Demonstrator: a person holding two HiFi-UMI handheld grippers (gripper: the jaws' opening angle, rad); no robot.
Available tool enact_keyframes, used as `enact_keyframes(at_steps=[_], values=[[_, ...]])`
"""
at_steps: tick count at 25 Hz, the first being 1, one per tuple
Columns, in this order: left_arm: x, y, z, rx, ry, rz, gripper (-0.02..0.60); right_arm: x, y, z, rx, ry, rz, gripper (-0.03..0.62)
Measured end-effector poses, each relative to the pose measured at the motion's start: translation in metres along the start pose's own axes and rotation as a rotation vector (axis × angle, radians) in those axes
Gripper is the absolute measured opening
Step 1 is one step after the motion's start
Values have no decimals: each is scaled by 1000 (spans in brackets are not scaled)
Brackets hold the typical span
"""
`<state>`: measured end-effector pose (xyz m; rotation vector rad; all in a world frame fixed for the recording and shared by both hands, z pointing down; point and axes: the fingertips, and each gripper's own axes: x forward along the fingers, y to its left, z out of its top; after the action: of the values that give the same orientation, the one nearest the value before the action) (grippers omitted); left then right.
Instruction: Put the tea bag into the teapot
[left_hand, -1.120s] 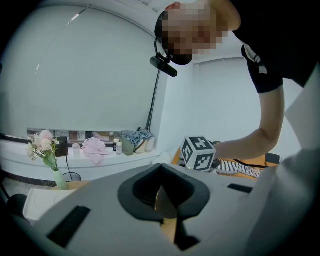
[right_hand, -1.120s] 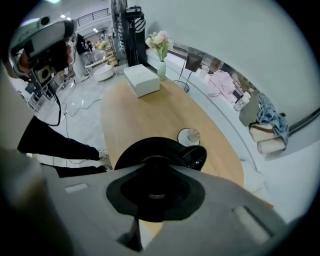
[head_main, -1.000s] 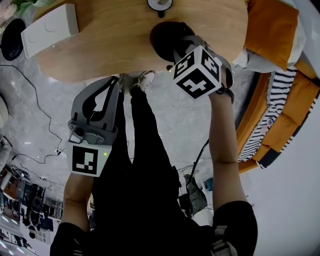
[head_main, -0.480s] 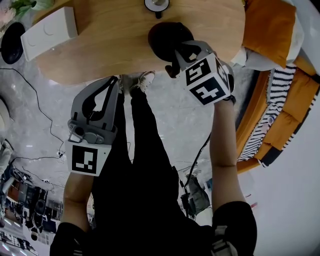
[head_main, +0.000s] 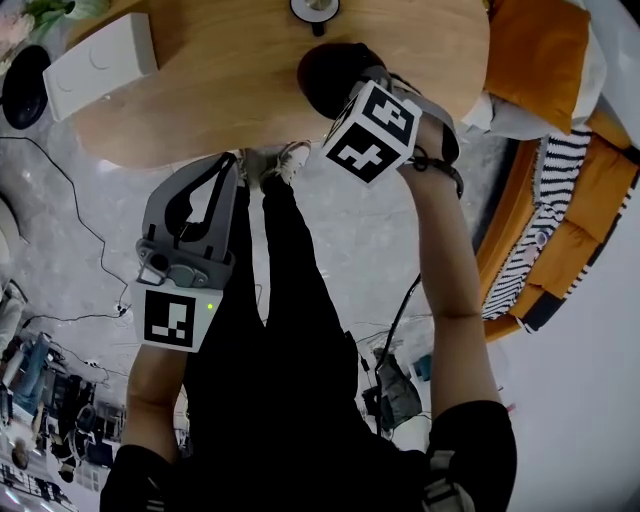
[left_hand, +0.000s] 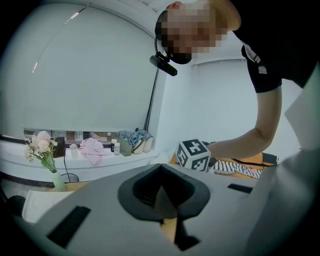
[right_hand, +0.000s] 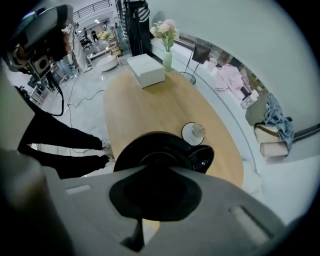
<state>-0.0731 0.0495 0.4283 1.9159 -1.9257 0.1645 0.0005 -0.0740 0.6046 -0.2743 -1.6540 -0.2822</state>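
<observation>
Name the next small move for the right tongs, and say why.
Probably ease the right tongs straight down toward the teapot: they hang directly above its top, shut, while the left tongs idle off the table. No tea bag shows, so I'm unsure.

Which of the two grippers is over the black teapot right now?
The right gripper: it hangs above the black teapot at the table's edge. The left gripper is held off the table, over the floor.

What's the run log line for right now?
right gripper: shut, over round black teapot on oval wooden table | left gripper: shut, off table | tea bag: unseen
</observation>
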Motion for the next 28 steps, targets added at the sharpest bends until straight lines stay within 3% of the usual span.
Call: enact_keyframes(at_steps=[4,6,10,17,20,23,28], values=[[-3,3,-1,-4,-2,1,8,-8,1,4,53,-55,65,5],[-4,6,-2,-4,0,2,8,-14,-1,-2,78,-65,35,5],[-4,9,-6,-11,3,6,8,-11,-2,-10,-14,8,-64,5],[-4,6,-7,-9,6,-5,8,5,2,6,-184,100,22,5],[-4,7,-5,-20,1,-1,8,-7,1,13,-39,-44,100,5],[-4,8,-5,-12,1,-12,8,-30,-13,6,153,-188,87,5],[-3,7,-8,-20,2,-8,8,-50,-15,-3,231,-278,18,5]])
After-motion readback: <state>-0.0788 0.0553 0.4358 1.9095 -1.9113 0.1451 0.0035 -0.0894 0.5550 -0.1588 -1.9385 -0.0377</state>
